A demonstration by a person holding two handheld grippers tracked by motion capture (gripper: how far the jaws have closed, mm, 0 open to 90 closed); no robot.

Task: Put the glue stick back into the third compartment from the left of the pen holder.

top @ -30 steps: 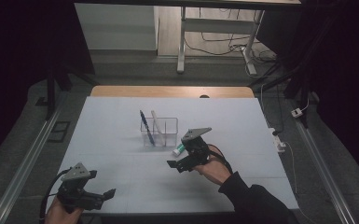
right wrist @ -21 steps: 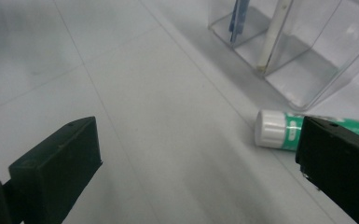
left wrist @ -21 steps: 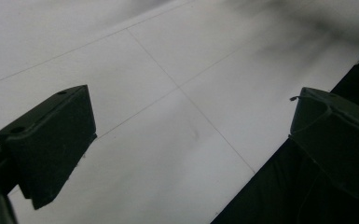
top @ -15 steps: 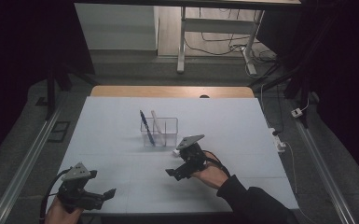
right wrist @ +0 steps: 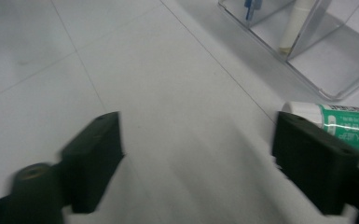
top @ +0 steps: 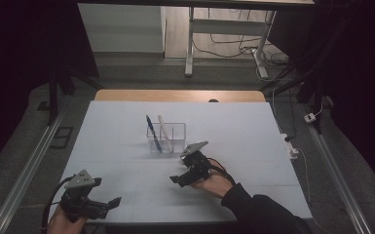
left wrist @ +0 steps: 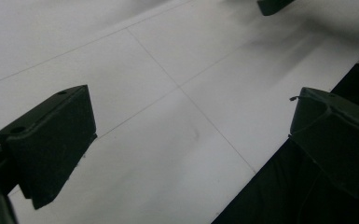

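Note:
A clear plastic holder (top: 171,138) stands mid-table with a blue pen (top: 153,133) and a cream pen (top: 162,126) leaning in it. In the right gripper view the holder (right wrist: 314,51) sits at the upper right, and a green-and-white tube (right wrist: 342,120) lies on the table just beside the right jaw. My right gripper (top: 181,175) (right wrist: 196,140) is open and low over the table in front of the holder, with nothing between its jaws. Near the front left corner my left gripper (top: 111,204) (left wrist: 191,126) is open over bare table.
The white table (top: 253,126) has faint seam lines. Its front edge (left wrist: 261,182) runs close under the left gripper. Beyond the table's far edge are a wooden strip (top: 175,95), a desk frame (top: 191,44) and floor cables.
My right gripper has drawn back from the holder, toward the person and a little left, and sits lower. The left gripper has not moved.

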